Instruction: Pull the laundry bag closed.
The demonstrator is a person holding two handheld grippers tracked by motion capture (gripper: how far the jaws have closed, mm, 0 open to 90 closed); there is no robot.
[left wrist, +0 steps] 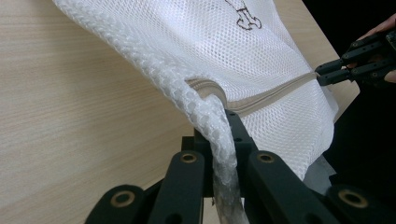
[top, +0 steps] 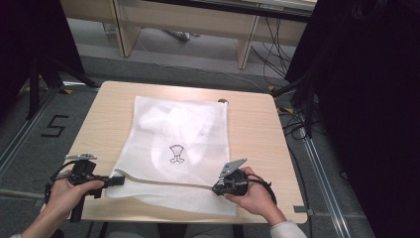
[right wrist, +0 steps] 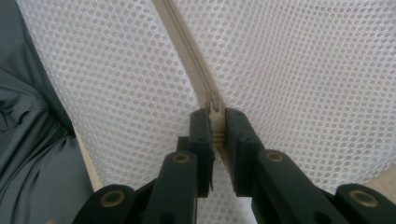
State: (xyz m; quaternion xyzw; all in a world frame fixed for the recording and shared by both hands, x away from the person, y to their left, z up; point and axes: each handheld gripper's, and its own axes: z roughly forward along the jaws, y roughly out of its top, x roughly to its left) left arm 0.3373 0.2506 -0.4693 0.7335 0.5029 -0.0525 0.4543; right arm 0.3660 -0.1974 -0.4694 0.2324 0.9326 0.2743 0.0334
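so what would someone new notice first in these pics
First the white mesh laundry bag spread flat on the wooden table, with a small black logo near its middle. Next, the grippers at its near edge: the left gripper is clamped on the bag's left corner, and the right gripper pinches the zipper pull on the beige zipper.

Mesh bag (top: 178,148): on the table (top: 257,129), centre.
Left gripper (top: 118,180): at the bag's near-left corner.
Right gripper (top: 216,188): on the zipper (right wrist: 189,60), near-right.
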